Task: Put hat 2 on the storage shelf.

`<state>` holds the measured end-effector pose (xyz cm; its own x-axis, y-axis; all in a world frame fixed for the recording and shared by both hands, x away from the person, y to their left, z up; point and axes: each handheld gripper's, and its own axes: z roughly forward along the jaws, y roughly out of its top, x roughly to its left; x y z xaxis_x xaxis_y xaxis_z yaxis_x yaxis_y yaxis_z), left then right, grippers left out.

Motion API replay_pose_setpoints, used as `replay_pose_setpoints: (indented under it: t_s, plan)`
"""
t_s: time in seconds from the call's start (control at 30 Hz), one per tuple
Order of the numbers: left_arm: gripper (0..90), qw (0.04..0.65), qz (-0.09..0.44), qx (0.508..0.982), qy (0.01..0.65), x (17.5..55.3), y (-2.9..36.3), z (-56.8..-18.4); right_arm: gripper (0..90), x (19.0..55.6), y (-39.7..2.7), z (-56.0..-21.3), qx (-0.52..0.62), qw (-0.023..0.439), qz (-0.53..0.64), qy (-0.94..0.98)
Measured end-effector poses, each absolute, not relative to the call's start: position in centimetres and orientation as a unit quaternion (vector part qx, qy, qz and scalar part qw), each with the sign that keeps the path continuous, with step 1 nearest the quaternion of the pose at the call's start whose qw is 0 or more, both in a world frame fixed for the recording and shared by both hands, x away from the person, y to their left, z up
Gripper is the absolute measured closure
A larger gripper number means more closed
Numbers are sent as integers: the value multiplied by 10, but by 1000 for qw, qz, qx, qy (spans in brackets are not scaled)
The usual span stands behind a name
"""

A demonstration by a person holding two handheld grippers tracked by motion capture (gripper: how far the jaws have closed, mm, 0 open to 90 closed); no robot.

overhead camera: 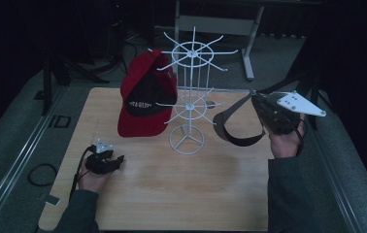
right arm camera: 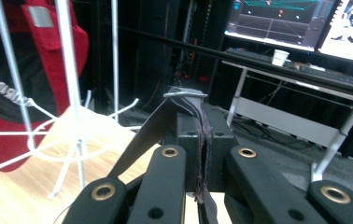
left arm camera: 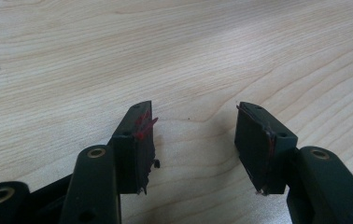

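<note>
The right tongs (overhead camera: 255, 99) are clamped on a black visor (overhead camera: 235, 127), held in the air just right of the white rack (overhead camera: 189, 92); the left tongs (left arm camera: 193, 140) rest wide and empty on the surface (overhead camera: 181, 189). The step looks like hanging the visor, so next it needs threading onto a free hook. The red cap (overhead camera: 145, 94) fills the rack's left; the right side is open.
</note>
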<state>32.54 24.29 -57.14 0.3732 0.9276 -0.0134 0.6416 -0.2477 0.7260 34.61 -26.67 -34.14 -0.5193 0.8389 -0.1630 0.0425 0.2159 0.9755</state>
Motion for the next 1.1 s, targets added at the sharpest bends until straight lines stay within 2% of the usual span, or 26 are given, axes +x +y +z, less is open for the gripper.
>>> replay_pose_setpoints:
  t_s: [1.1]
  plan:
    - [475,330,216,760,516,325,243,-571,879,305,-266,-318,247,376,557,698]
